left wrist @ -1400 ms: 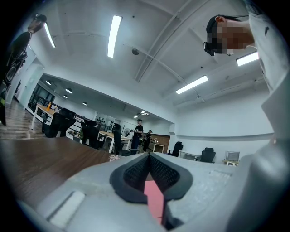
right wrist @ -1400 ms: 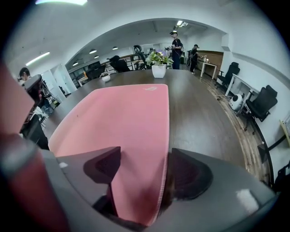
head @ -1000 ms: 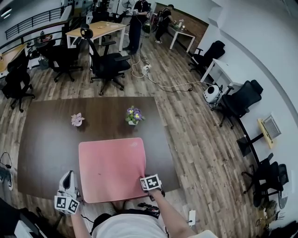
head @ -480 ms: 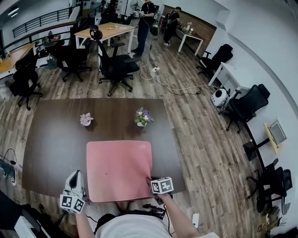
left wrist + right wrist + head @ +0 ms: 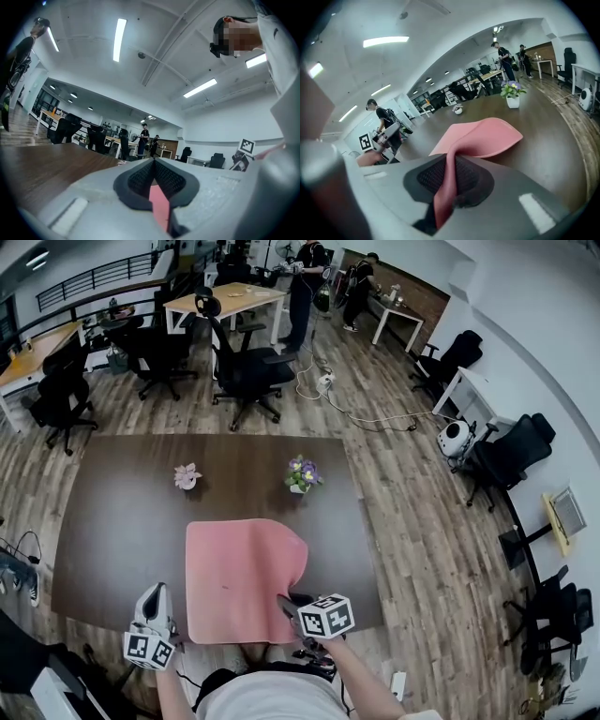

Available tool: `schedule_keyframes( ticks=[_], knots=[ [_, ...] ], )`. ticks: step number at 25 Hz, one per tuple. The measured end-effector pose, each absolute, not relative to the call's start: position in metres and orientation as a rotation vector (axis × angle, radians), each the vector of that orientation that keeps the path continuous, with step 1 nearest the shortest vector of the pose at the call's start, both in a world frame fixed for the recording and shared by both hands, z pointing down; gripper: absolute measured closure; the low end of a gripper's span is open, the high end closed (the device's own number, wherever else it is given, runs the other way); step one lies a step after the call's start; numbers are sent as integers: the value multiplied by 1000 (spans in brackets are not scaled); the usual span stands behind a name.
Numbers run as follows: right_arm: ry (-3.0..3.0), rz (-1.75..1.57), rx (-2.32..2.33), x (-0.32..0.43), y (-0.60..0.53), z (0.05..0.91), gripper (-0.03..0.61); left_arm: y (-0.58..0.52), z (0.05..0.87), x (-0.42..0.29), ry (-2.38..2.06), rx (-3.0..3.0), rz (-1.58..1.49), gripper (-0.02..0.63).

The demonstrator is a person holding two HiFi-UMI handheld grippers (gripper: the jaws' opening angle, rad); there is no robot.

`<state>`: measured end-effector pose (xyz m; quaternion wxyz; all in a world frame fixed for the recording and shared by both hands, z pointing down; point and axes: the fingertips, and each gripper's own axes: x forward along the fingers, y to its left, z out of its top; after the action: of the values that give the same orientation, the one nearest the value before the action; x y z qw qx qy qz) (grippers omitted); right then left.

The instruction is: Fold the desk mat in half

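A pink desk mat [image 5: 234, 577] lies on the dark brown table [image 5: 112, 521], near its front edge. My right gripper [image 5: 287, 606] is shut on the mat's near right corner, which is lifted so the right side curls up off the table. In the right gripper view the mat [image 5: 487, 136] runs up from between the pads of the right gripper [image 5: 450, 176]. My left gripper [image 5: 159, 594] sits at the mat's near left edge. In the left gripper view a pink strip of mat [image 5: 160, 204] is pinched between the pads of the left gripper [image 5: 154, 180].
A small pot of purple flowers [image 5: 302, 474] and a smaller pink one [image 5: 187, 475] stand on the table beyond the mat. Office chairs [image 5: 246, 367], other desks and standing people [image 5: 305, 287] fill the wooden floor farther back.
The right gripper has closed on the mat's near right corner and raised it, so the flat mat now bulges and curls on its right side. The left gripper has stayed put.
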<state>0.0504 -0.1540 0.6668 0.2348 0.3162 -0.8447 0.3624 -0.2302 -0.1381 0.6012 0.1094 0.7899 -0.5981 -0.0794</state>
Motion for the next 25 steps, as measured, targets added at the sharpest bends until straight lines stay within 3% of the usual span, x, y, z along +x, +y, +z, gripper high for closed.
schedule_keyframes(
  ticks=[12,25],
  knots=[
    [-2373,818,578,-64,-154,658,543,-119,606,-258,-1835,2262,-210,612],
    [-2127,832,496,-143,-139,763,540,-99,611,-282,-1899,2190,-225,612]
  ],
)
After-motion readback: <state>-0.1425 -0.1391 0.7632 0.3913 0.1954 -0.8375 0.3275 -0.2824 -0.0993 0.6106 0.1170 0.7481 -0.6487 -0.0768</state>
